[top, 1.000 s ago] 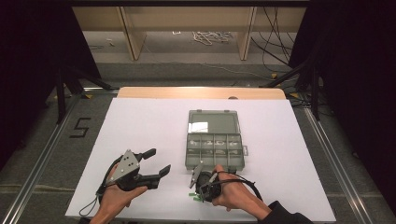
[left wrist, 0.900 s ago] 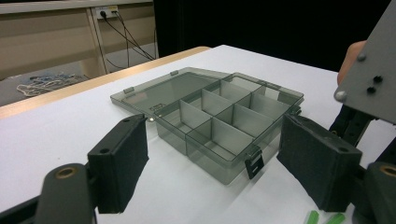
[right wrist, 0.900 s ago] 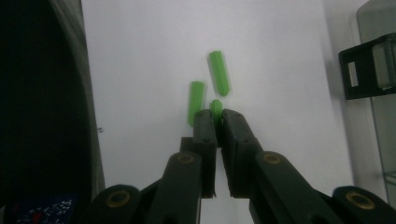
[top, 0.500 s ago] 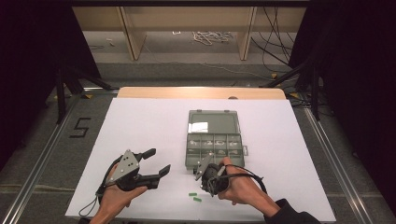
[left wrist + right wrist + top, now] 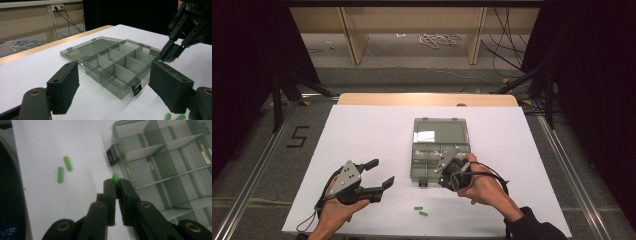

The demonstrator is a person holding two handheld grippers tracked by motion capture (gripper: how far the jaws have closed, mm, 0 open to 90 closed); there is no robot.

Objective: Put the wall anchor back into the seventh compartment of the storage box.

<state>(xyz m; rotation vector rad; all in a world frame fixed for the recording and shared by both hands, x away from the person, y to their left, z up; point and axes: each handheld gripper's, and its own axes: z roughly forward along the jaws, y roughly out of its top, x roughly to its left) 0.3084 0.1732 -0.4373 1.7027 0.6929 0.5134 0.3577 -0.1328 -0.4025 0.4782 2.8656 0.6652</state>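
Nearest the table's front edge, two green pegs (image 5: 421, 210) lie loose on the white sheet (image 5: 362, 130), just beside each other and apart from both grippers; in the right gripper view the pegs (image 5: 64, 168) lie parallel, well clear of the box.

Left gripper (image 5: 379, 175): rests in the person's left hand on the sheet, jaws spread wide with nothing between them. In the left gripper view, its own pads (image 5: 63, 90) frame the box.

Right gripper (image 5: 438, 176): held in the right hand at the box's near right corner. Its jaws are pressed almost together, pinching a third green peg (image 5: 115, 180) at the tips. The peg (image 5: 160, 60) sits at the box's near wall, above the rim; whether it touches the rim cannot be told.

Box (image 5: 418, 172): grey, translucent, divided into compartments, lid (image 5: 439, 131) folded flat open on the far side. A black latch (image 5: 136, 88) hangs at the front wall.
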